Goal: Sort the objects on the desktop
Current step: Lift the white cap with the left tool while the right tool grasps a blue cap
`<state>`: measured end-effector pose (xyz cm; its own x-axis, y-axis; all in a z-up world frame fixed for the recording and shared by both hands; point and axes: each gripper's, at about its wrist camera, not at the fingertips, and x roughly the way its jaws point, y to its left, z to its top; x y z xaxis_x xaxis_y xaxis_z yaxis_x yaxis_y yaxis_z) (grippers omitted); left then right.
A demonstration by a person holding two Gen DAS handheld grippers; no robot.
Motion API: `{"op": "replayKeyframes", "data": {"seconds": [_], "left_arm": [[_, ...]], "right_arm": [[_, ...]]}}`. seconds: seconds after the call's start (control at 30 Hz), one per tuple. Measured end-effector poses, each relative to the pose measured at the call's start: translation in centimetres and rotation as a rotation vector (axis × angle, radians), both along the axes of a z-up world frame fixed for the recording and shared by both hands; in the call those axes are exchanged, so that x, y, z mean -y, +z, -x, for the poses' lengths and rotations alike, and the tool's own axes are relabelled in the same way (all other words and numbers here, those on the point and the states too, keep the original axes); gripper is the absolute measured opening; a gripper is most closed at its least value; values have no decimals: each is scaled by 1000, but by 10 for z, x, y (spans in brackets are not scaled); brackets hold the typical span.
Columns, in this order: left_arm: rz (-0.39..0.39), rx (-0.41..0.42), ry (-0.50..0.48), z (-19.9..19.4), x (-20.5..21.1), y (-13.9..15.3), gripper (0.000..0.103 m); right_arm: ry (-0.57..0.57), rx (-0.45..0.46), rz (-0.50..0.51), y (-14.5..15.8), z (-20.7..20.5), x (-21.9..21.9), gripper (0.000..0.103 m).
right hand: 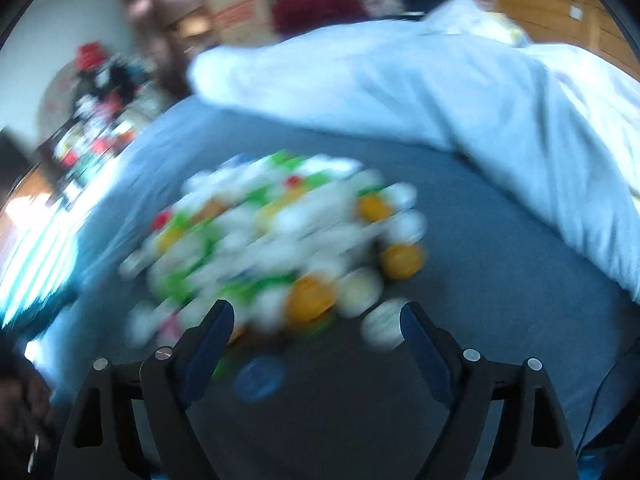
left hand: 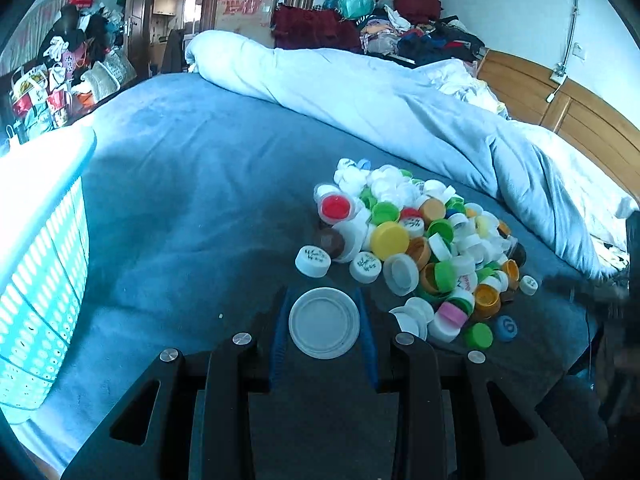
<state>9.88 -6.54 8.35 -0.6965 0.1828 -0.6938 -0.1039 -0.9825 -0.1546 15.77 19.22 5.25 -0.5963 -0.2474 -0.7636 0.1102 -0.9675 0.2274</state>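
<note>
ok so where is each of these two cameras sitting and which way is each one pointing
Left wrist: on the left gripper, looking down along its fingers across the blue bed sheet at the pile of bottle caps; its blue pads clamp a large white lid, laundry basket at left.
Right wrist: on the right gripper, blurred, angled down at the same pile from nearer; jaws wide apart, nothing held.
Shared: the caps, the sheet, the pale duvet, the basket.
</note>
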Motion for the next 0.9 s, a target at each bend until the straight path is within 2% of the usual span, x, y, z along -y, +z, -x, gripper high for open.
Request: {"op": "replayKeyframes", "data": {"seconds": [0.03,0.07,0.1,0.17,0.3,0.53,0.63,0.73,0.9], "left_arm": [[-5,0,0,0,0,1,27],[-9,1,-1,-1,0,2,27],[-9,1,-2,-1,0,2,27],[-11,5,-4,-2,0,3,27],[-15,9,-13,-4,-2,2,27],[-28,8,-19,-3,-9,4,27],[-29,12,-27,-2,-11,5,27],[-27,5,-30,-4,-13,11,27],[-11,-52,-10,-13,-6,37,27]], "right_arm": [[28,34,-7,-8,-2,9,89],[52,65,-34,-18,-2,18,84],[57,87,-68,-28,-1,24,71],[51,131,-106,-48,2,26,54],[56,85,-105,-50,1,28,55],[104,71,-100,-49,-1,35,56],[84,79,-94,-50,1,32,35],[89,83,-54,-47,-1,29,33],[80,24,-69,-22,-13,36,33]]}}
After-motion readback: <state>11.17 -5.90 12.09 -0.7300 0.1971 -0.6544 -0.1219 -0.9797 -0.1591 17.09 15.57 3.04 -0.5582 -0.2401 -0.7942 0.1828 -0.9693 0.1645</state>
